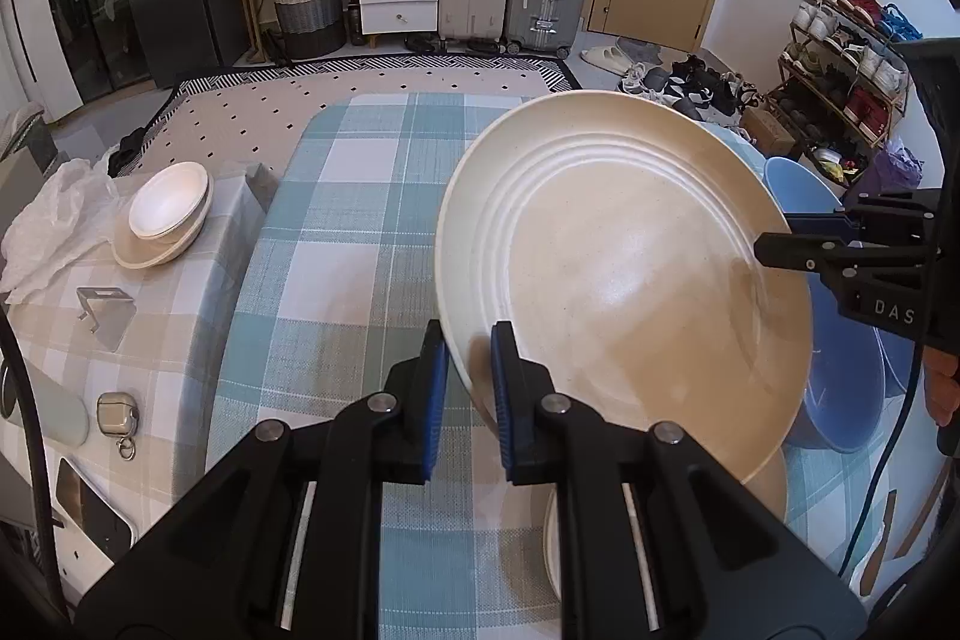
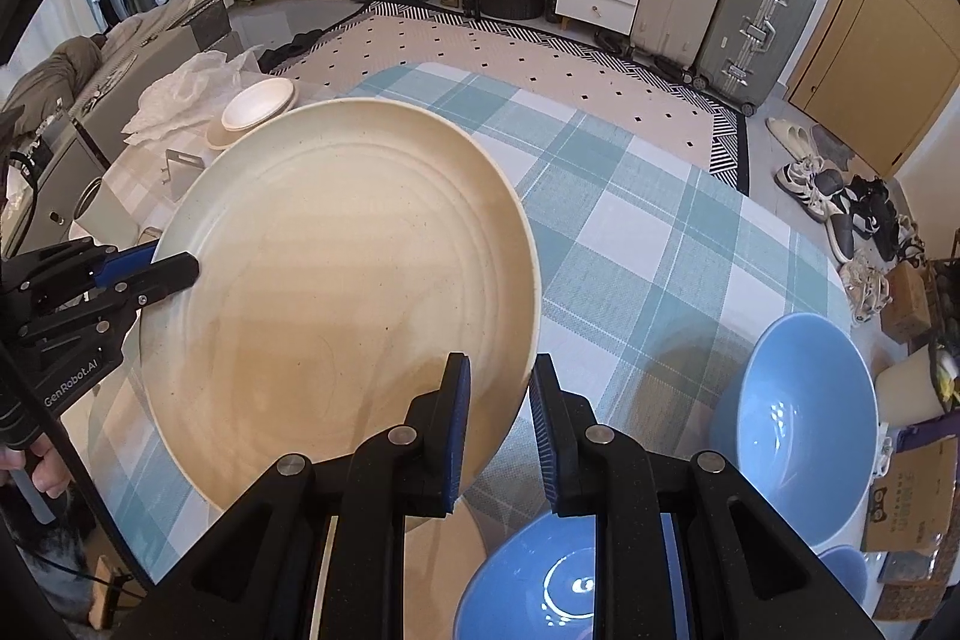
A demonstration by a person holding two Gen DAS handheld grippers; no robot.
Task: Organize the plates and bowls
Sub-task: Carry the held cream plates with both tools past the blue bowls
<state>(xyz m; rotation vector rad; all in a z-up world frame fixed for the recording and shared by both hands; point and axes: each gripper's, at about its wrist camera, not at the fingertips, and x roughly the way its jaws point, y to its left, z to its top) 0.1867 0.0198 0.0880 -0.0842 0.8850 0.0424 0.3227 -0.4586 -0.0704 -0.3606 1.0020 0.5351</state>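
i have the large round cream plate with ringed grooves (image 1: 624,268) clamped at both sides: my left gripper (image 1: 469,388) pinches its near rim, my right gripper (image 2: 498,418) bites the opposite edge. it hangs tilted above the blue-and-white checked tablecloth (image 1: 360,232). two light blue bowls (image 2: 798,424) sit to the right, stacked cream bowls (image 1: 165,220) far left.
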